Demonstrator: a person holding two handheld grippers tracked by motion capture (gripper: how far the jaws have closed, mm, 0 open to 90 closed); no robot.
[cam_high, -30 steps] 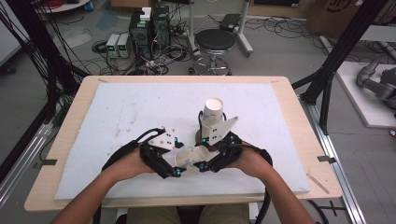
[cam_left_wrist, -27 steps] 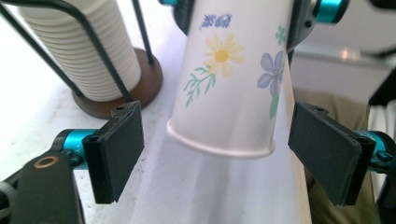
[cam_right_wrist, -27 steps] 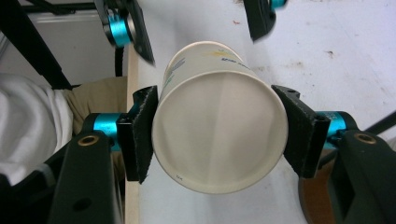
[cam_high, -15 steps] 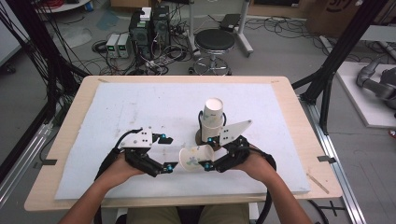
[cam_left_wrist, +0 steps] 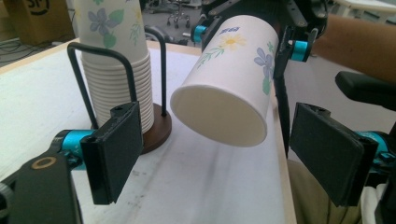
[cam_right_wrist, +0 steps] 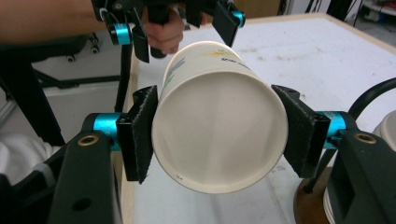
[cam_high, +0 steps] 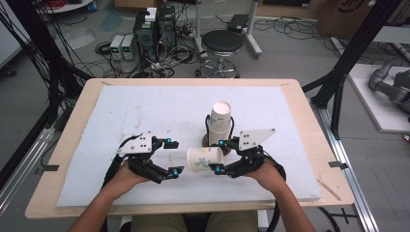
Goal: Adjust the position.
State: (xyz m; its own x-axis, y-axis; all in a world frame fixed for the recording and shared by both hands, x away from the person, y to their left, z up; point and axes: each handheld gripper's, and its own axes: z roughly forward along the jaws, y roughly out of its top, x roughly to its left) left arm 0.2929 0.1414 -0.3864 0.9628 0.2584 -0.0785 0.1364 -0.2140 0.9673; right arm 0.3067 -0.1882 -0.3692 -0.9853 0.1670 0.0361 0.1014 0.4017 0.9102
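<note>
Bright, even indoor light; soft shadows, backgrounds slightly blurred

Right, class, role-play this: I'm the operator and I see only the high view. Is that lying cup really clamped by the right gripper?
Observer: Yes. In the right gripper view, both pads of the right gripper press the paper cup near its base.
Operator: What is printed on it?
Observer: Yellow and purple flowers with green leaves.
Operator: And the stack's stand?
Observer: The cup stack sits in a black wire holder with a round brown base.
</note>
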